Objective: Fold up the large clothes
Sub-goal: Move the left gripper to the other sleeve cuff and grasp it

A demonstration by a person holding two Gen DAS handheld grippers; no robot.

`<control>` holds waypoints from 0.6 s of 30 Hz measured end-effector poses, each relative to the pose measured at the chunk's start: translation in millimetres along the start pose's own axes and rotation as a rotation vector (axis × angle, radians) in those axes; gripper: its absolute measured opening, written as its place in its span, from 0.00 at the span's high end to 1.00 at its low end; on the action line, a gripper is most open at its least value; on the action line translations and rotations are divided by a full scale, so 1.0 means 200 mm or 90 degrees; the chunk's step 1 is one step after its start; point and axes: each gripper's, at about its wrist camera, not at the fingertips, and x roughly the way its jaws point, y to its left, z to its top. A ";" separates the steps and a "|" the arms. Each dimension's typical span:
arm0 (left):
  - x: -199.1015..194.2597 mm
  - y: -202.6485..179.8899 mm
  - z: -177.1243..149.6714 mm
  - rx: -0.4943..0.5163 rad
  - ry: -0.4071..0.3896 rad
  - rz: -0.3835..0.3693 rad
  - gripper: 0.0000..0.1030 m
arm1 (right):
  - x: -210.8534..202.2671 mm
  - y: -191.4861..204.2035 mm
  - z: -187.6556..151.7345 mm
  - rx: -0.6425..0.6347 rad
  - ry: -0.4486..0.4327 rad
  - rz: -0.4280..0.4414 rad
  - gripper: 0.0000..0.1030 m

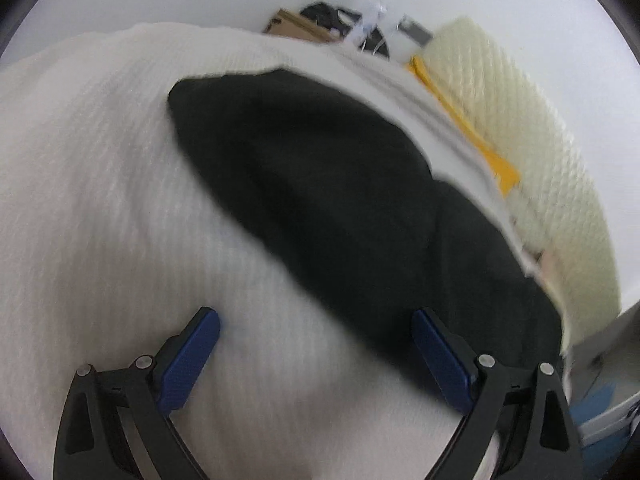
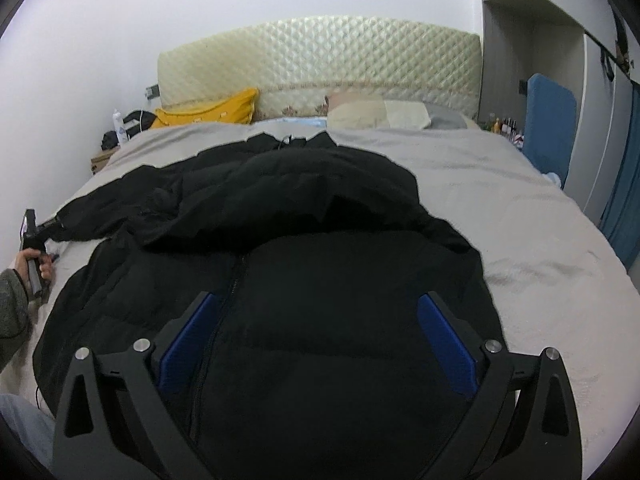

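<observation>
A large black padded jacket (image 2: 320, 280) lies spread on the bed, zip (image 2: 232, 280) facing up, one sleeve folded across its upper body. My right gripper (image 2: 316, 320) is open and empty, hovering over the jacket's lower front. My left gripper (image 1: 316, 340) is open and empty, above the grey bedspread (image 1: 100, 200) beside a black sleeve (image 1: 320, 184). In the right wrist view the left gripper's body (image 2: 34, 240) shows at the far left, at the sleeve's end.
A cream quilted headboard (image 2: 320, 56), a yellow pillow (image 2: 208, 110) and beige pillows (image 2: 380, 114) stand at the bed's head. A bedside table with clutter (image 2: 116, 140) is far left. A blue panel (image 2: 550, 128) and wardrobe are on the right.
</observation>
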 end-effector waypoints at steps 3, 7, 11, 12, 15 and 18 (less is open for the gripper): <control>0.07 0.05 0.12 -0.053 -0.005 -0.033 0.06 | 0.06 0.02 0.00 -0.008 0.012 -0.013 0.03; 0.14 0.09 0.22 -0.085 -0.022 -0.038 0.06 | 0.11 0.03 0.01 -0.003 0.016 -0.018 0.03; 0.17 0.07 0.27 -0.082 -0.028 -0.032 0.45 | 0.13 0.03 0.01 0.000 0.028 -0.022 0.03; 0.18 0.06 0.27 -0.079 -0.026 -0.042 0.50 | 0.13 0.03 0.01 -0.001 0.029 -0.024 0.03; 0.19 0.04 0.32 -0.082 -0.038 -0.051 0.75 | 0.12 0.01 0.01 0.010 0.026 -0.021 0.03; 0.12 -0.02 0.33 -0.061 -0.047 -0.041 0.88 | 0.09 0.01 0.02 0.009 0.014 -0.022 0.03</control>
